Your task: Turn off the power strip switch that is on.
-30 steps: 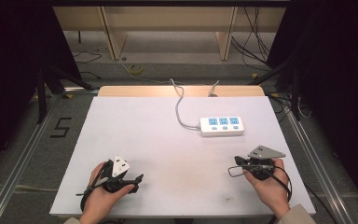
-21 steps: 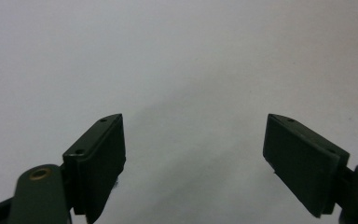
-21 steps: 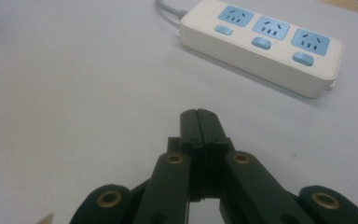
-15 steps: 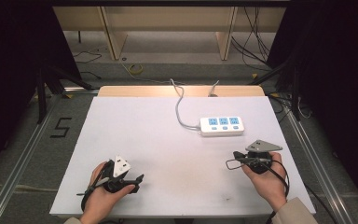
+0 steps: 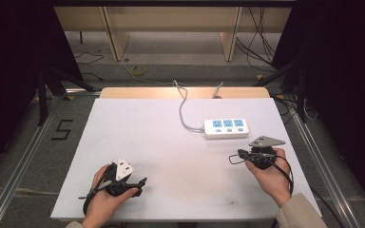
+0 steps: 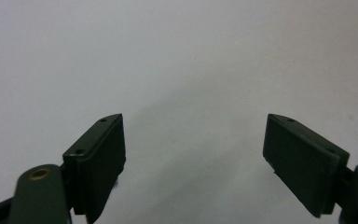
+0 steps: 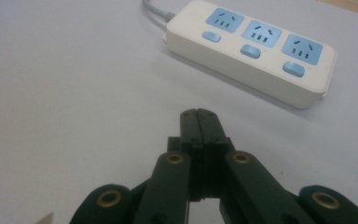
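White table (image 5: 171,137) takes up most of the high view, matte top, bare apart from some faint smudges near the person's edge. A strip of pale wood (image 5: 138,92) shows along its far edge. Grey floor (image 5: 24,156) around it, a black number 5 (image 5: 62,129) marked on the floor at the left, metal rails (image 5: 321,156) running down both sides. Beyond the table: pale wooden legs of furniture (image 5: 115,35), loose cables (image 5: 261,33) on the floor, dark curtains left and right.

White power strip (image 5: 226,128) lies flat on the right half of the table, toward the far side, three blue sockets facing up, a blue switch by each. Its grey cord (image 5: 183,107) runs off over the far edge.

Right gripper (image 5: 241,154) is held low over the table, just on the person's side of the strip, well apart from touching it. In the right gripper view its jaws are pressed together, nothing between them, tips aimed at the bare table short of the power strip (image 7: 249,49), which lies ahead and a bit to the right.

Left gripper (image 5: 140,183) sits at the near left, far from the strip. In the left gripper view its jaws are spread wide, only bare table (image 6: 191,70) between them.
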The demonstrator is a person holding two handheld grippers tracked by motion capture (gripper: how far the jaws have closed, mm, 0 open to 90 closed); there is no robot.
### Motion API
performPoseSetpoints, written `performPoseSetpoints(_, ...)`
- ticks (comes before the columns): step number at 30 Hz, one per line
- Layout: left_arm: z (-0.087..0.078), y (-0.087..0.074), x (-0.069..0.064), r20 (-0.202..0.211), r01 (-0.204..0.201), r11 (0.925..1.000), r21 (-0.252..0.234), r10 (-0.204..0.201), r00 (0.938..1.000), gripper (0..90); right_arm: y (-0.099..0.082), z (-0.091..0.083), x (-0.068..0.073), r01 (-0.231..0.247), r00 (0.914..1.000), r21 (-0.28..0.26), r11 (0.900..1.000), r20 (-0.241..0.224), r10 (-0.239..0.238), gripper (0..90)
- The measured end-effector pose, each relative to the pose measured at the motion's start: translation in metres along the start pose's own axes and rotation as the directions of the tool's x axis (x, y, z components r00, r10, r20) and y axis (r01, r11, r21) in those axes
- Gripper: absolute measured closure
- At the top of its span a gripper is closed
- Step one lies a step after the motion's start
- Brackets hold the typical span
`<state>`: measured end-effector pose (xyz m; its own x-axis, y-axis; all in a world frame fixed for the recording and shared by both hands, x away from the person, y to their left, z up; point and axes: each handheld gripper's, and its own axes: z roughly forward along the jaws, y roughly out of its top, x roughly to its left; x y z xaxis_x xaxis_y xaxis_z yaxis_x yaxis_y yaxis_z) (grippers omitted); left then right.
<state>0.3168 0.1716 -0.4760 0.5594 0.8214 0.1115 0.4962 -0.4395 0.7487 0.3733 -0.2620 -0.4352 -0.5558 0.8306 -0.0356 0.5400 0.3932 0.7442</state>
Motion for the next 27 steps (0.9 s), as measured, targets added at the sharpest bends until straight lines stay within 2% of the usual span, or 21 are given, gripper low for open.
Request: performPoseSetpoints(27, 0.000, 0.000, -0.001, 0.001, -0.002, 1.0000, 0.001, 0.002, 1.0000, 20.7, 0.019, 0.014, -0.008, -0.006, 1.0000, 0.029, 0.9996, 0.005, 0.006, 90.0)
